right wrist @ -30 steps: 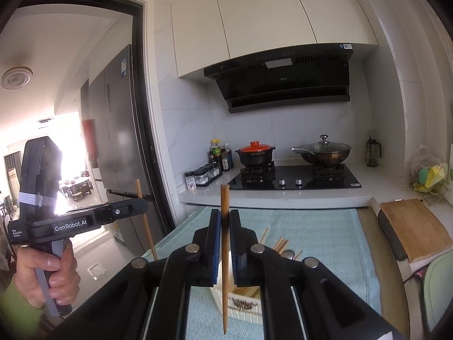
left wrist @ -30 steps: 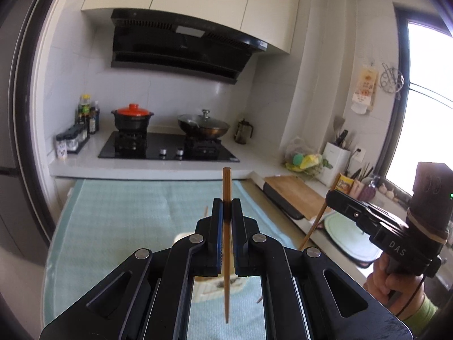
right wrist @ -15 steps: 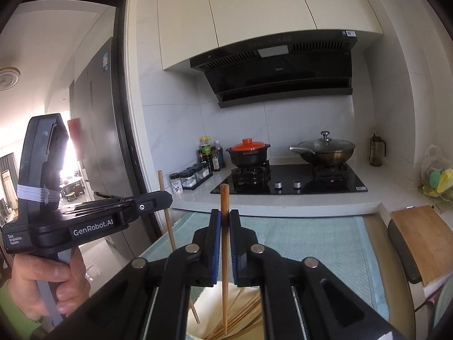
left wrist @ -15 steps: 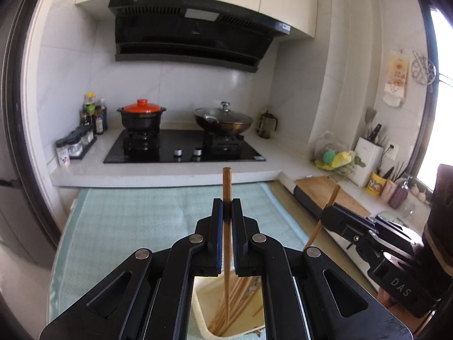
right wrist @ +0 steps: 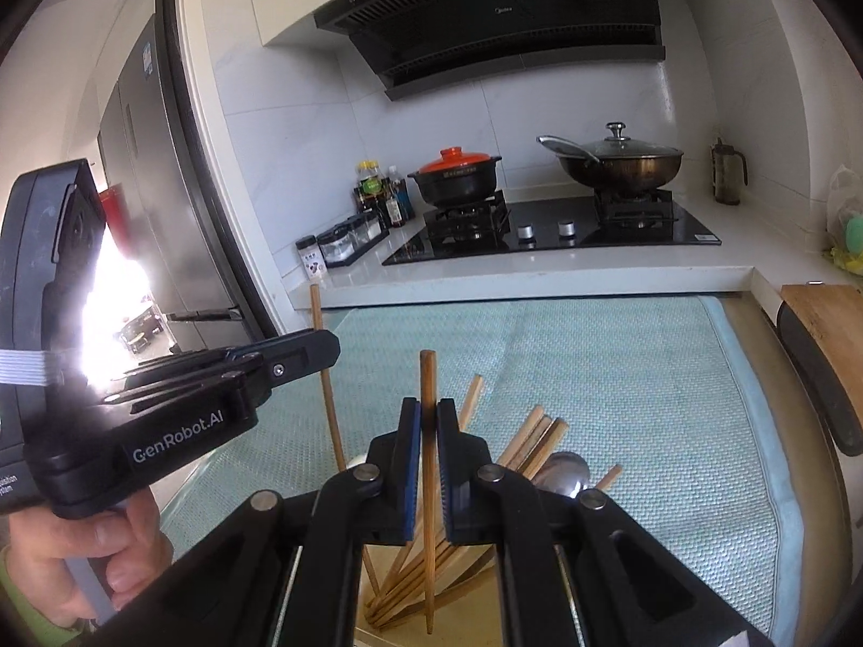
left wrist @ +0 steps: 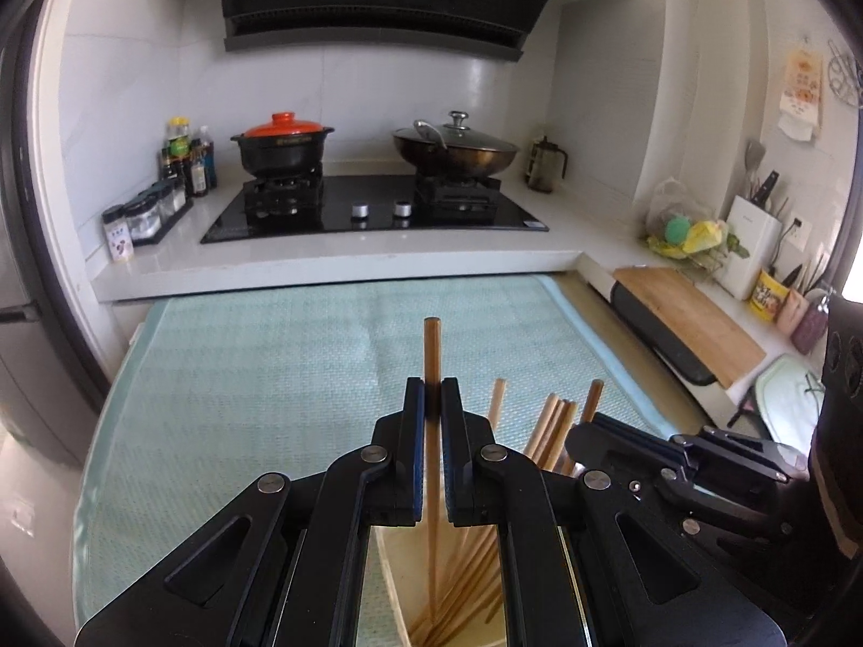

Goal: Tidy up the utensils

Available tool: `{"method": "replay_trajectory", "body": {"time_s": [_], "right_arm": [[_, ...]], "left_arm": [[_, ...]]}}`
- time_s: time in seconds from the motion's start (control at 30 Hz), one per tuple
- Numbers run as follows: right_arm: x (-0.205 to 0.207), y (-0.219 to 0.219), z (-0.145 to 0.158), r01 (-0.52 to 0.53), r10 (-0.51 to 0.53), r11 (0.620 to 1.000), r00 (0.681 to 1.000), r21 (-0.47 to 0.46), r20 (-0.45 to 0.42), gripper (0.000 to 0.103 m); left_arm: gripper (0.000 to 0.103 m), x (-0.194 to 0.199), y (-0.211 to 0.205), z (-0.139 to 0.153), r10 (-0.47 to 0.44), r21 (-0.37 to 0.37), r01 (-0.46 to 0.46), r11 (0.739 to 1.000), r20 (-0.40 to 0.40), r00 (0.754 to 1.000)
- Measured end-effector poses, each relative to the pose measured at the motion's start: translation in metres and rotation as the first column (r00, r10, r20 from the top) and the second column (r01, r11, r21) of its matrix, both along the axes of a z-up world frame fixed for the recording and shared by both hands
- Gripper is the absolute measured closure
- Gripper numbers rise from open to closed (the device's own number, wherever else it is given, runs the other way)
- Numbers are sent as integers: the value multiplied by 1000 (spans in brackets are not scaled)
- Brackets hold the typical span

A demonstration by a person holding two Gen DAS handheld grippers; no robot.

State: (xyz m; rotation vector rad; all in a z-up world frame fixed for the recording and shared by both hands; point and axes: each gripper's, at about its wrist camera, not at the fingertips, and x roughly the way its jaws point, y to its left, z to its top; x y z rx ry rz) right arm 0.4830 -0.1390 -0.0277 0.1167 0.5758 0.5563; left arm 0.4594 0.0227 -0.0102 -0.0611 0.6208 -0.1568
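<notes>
Left claw (left wrist: 431,404) clamped on one upright wooden chopstick (left wrist: 431,356), its lower end down inside a cream holder (left wrist: 391,582) already holding a bundle of chopsticks (left wrist: 550,426), on a light green mat (left wrist: 269,366) covering the tabletop, right claw (left wrist: 588,434) just beside, gripping another chopstick (left wrist: 593,396).

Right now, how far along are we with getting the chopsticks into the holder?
Done: several chopsticks already lean inside the cream holder, beside a metal spoon. In hand: the left gripper pinches one chopstick upright, its tip down inside the holder; the right gripper holds another just above it. Left: release both. No other loose utensils show on the green mat.
</notes>
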Motion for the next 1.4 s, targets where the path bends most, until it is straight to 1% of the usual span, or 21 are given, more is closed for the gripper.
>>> {"method": "replay_trajectory", "body": {"time_s": [0.13,0.17,0.2,0.23,0.27,0.3,0.33,0.37,0.43,0.5,0.57,0.63,0.67,0.7,0.8,0.9,0.97,1.07,1.17,1.27,1.4], "right_arm": [[4,3,-9,-4,2,1000,999,-21,-52,96],[7,4,-11,2,-4,1000,997,-28,-76,95],[11,5,-13,5,-9,999,995,-38,-100,91],[13,5,-14,8,-13,999,993,-46,-120,84],[13,5,-13,11,-17,999,992,-48,-127,64],[12,3,-10,17,-22,999,992,-44,-121,42],[7,0,-5,22,-26,999,994,-41,-105,37],[2,-2,1,26,-30,998,996,-50,-83,35],[-10,-7,16,28,-32,998,998,-63,-52,34],[-24,-14,32,46,-48,996,999,-74,-22,28],[-43,-23,46,68,-67,994,998,-83,13,24],[-65,-33,55,93,-90,991,995,-99,34,21],[-76,-38,59,106,-102,989,994,-105,45,19],[-88,-43,61,120,-114,986,992,-112,59,17],[-128,-48,60,145,-133,978,987,-152,87,13],[-170,-52,46,155,-143,973,986,-171,83,8],[-194,-52,33,155,-146,972,987,-179,64,8],[-224,-47,13,155,-152,962,988,-225,30,8],[-250,-40,4,162,-158,949,987,-271,37,8],[-268,-41,3,172,-167,943,985,-285,42,8],[-275,-44,10,198,-193,939,980,-283,47,8]], "left_arm": [[98,1,-3,-4,0,29,0,1000,-16,1000],[96,1,-3,-4,6,35,-6,999,-20,1000],[81,1,-2,-3,6,37,-5,999,-25,1000],[68,-2,-1,-2,7,39,-6,999,-28,1000],[42,-5,2,0,13,42,-12,999,-23,1000],[28,-11,6,4,24,45,-24,999,-3,1000],[26,-21,11,10,29,36,-30,999,27,999],[22,-29,16,16,28,32,-29,999,44,999],[15,-46,25,29,33,31,-35,999,66,997],[2,-71,32,41,49,40,-54,998,104,993],[1,-99,34,50,70,73,-82,994,157,985],[0,-126,33,54,98,122,-122,985,187,977],[0,-139,32,54,109,134,-136,981,196,975],[0,-151,31,51,116,139,-144,980,193,974],[0,-181,26,35,145,154,-164,974,129,981],[0,-212,16,15,180,194,-200,960,113,977],[0,-228,10,6,192,208,-211,955,106,976],[0,-247,4,-3,198,181,-208,961,72,978],[0,-260,0,-7,186,143,-189,971,40,982],[0,-269,-2,-8,191,126,-192,973,26,981],[0,-275,2,-13,215,111,-213,971,-3,977]]}}
